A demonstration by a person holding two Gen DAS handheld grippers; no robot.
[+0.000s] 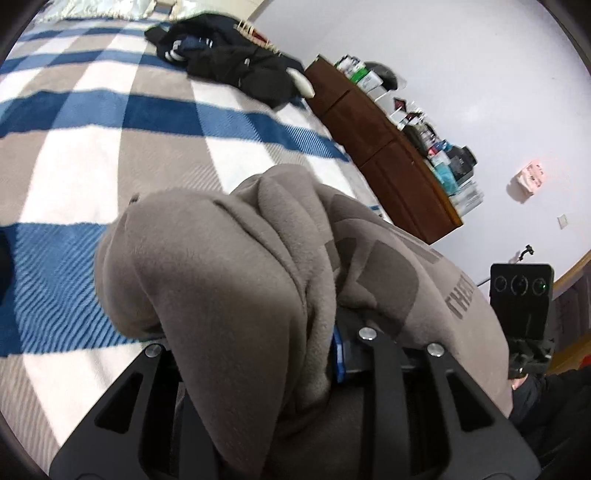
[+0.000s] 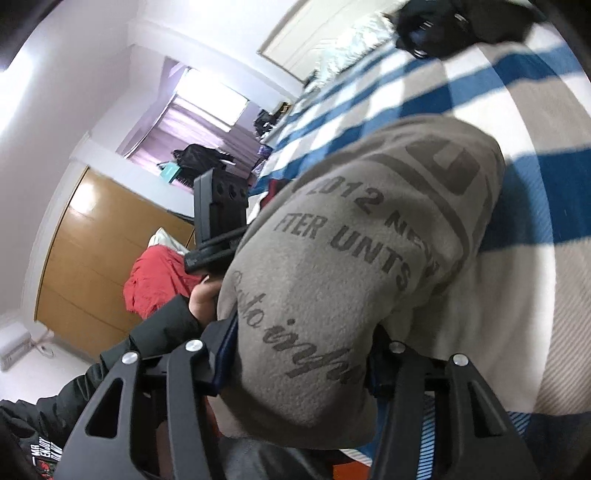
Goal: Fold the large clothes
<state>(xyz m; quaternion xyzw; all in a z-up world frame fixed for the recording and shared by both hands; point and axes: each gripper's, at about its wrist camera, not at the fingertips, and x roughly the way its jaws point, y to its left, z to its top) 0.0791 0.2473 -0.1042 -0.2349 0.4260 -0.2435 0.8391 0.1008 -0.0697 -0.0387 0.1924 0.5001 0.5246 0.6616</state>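
Note:
A grey-brown fleece sweatshirt (image 1: 229, 266) with dark printed lettering is bunched over my left gripper (image 1: 295, 354), which is shut on its fabric; the fingertips are hidden under the cloth. In the right wrist view the same sweatshirt (image 2: 332, 258) drapes between the fingers of my right gripper (image 2: 295, 369), which is shut on it. Both hold it lifted above the bed with the blue, white and beige plaid blanket (image 1: 92, 147). The right gripper's device (image 1: 521, 295) shows at the right of the left view; the left gripper's device (image 2: 218, 218) shows in the right view.
A pile of dark clothes (image 1: 229, 59) lies at the far end of the bed, also in the right wrist view (image 2: 461, 22). A brown wooden cabinet (image 1: 376, 147) with clutter stands along the wall. A red cloth (image 2: 155, 284) lies near wooden wardrobe doors (image 2: 92, 258).

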